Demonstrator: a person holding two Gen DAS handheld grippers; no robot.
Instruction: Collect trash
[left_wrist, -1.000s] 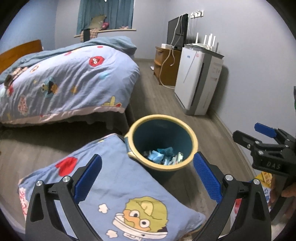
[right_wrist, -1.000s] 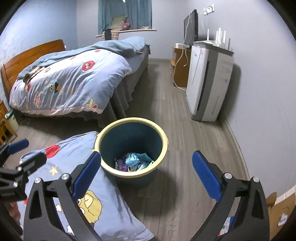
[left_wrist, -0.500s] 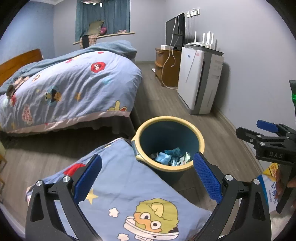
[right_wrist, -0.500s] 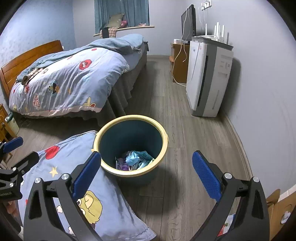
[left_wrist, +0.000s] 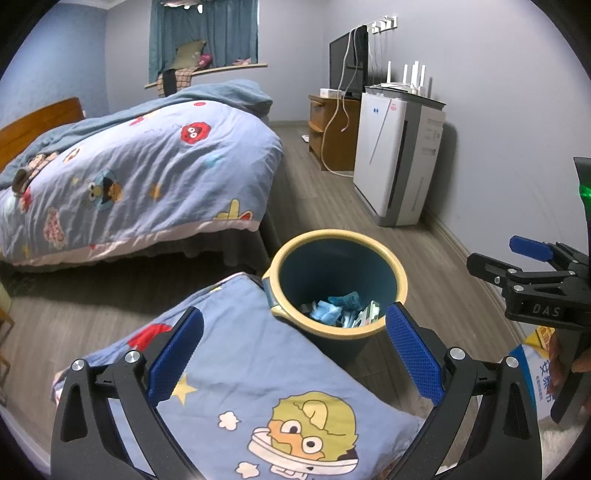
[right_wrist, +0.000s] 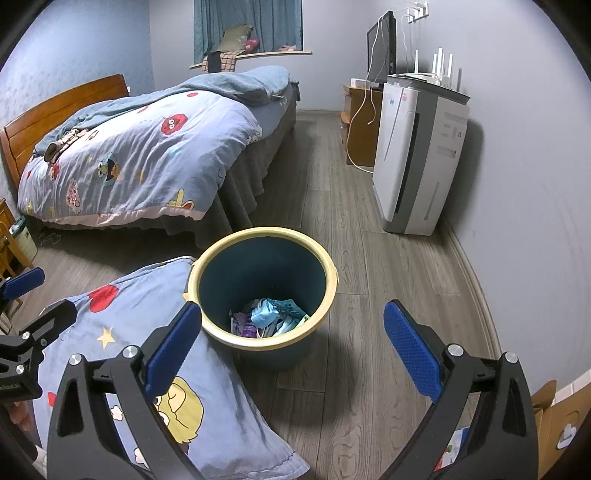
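Note:
A dark teal bin with a yellow rim (left_wrist: 400, 280) (right_wrist: 266, 232) stands on the wooden floor and holds crumpled blue and white trash (left_wrist: 338, 308) (right_wrist: 269, 315). My left gripper (left_wrist: 293, 354) is open and empty, raised above the pillow and the bin's near side. My right gripper (right_wrist: 291, 350) is open and empty, above and just in front of the bin. The right gripper also shows at the right edge of the left wrist view (left_wrist: 517, 258), and the left gripper at the left edge of the right wrist view (right_wrist: 33, 299).
A blue cartoon pillow (left_wrist: 258, 387) (right_wrist: 122, 332) lies on the floor against the bin's left side. A bed with a printed duvet (left_wrist: 129, 177) stands behind. A white air purifier (left_wrist: 399, 158) and a wooden TV cabinet (left_wrist: 332, 136) line the right wall. A carton (left_wrist: 535, 373) lies at right.
Both grippers have risen and pulled back a little, so the bin sits lower and further in view. Both stay open and empty. The bin and the pillow have not moved.

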